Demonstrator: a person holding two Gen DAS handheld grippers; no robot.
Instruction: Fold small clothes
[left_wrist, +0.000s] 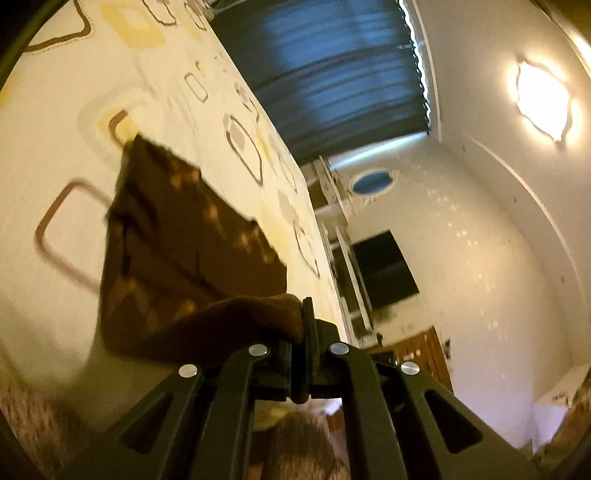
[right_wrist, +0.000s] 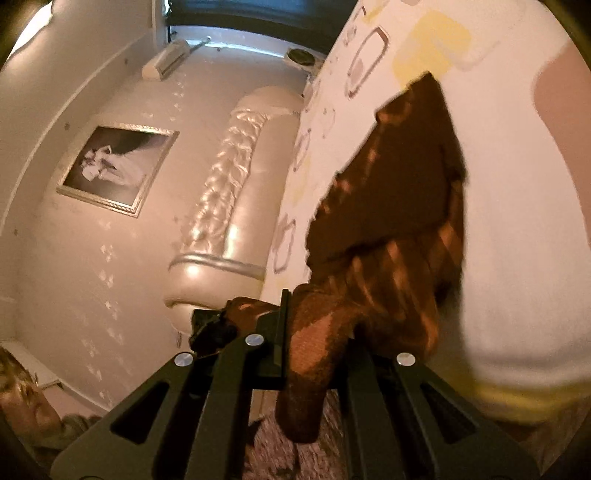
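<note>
A small brown garment (left_wrist: 192, 240) with pale orange checks stretches over the patterned bed sheet (left_wrist: 55, 110). In the left wrist view my left gripper (left_wrist: 307, 308) is shut on the garment's near edge, and the cloth bunches against the left side of the closed fingers. In the right wrist view the same brown garment (right_wrist: 391, 206) runs from the sheet (right_wrist: 517, 221) down to my right gripper (right_wrist: 285, 301). That gripper is shut on another part of the near edge, and a fold of cloth hangs below the jaws. Blur hides how much of the garment rests on the bed.
The bed's padded headboard (right_wrist: 229, 184) stands beside the right gripper, with a framed picture (right_wrist: 114, 170) on the wall behind. A dark curtain (left_wrist: 332, 74), a wall screen (left_wrist: 384, 269) and a wooden door (left_wrist: 417, 347) lie past the bed. Shaggy carpet (right_wrist: 295, 454) is below.
</note>
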